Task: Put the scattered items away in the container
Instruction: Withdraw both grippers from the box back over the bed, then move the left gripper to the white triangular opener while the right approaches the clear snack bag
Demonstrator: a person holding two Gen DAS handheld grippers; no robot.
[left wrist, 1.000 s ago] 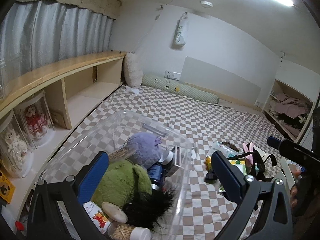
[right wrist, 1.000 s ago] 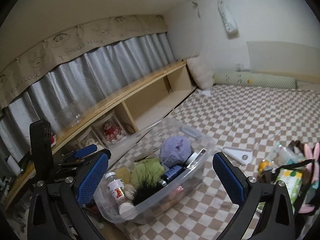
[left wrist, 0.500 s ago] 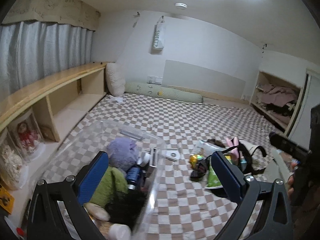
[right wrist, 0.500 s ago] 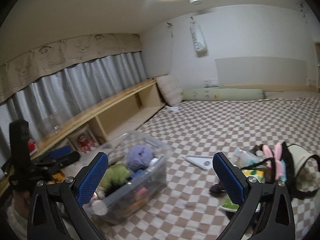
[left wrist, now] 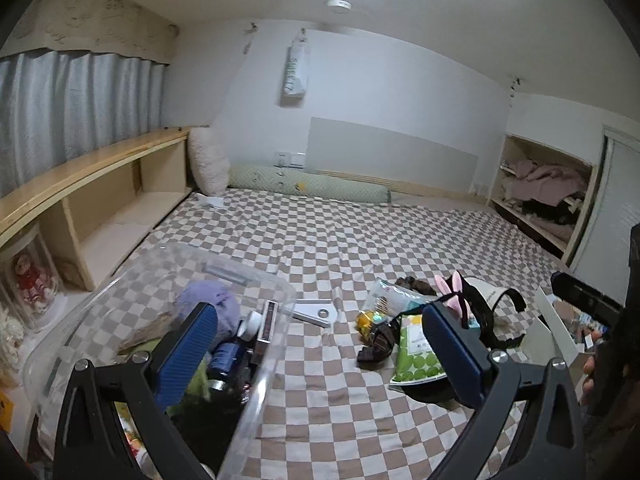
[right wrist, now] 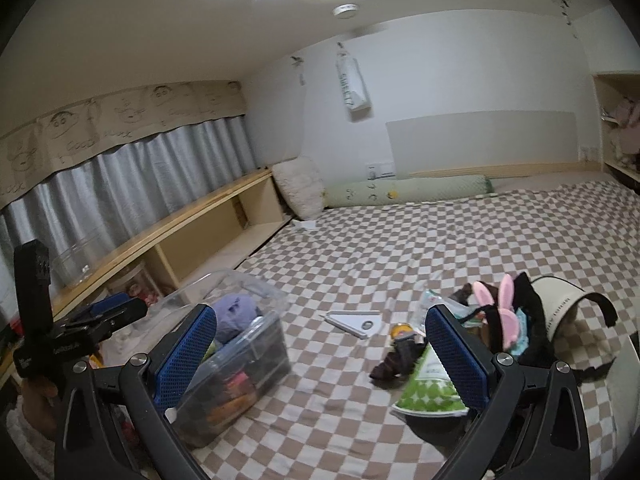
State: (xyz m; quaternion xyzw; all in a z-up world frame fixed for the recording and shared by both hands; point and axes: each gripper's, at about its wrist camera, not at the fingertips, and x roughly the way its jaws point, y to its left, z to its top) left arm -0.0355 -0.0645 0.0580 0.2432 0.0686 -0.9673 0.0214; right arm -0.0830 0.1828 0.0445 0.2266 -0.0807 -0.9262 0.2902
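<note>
Bin [left wrist: 276, 344] contents murky, pile [right wrist: 500, 328] partly hidden

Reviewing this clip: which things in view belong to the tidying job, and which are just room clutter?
Part of the job:
clear bin, already part filled
green snack bag
white triangular piece
dark wrapper
pink-eared headband

Just lying about:
white pillow
green bolster
wooden shelf

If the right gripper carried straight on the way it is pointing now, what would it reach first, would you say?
Most likely the bare checkered bedspread between the clear storage bin and the green snack packet. The right gripper is open and empty, and the white triangular piece lies just beyond; depth is hard to judge here.
</note>
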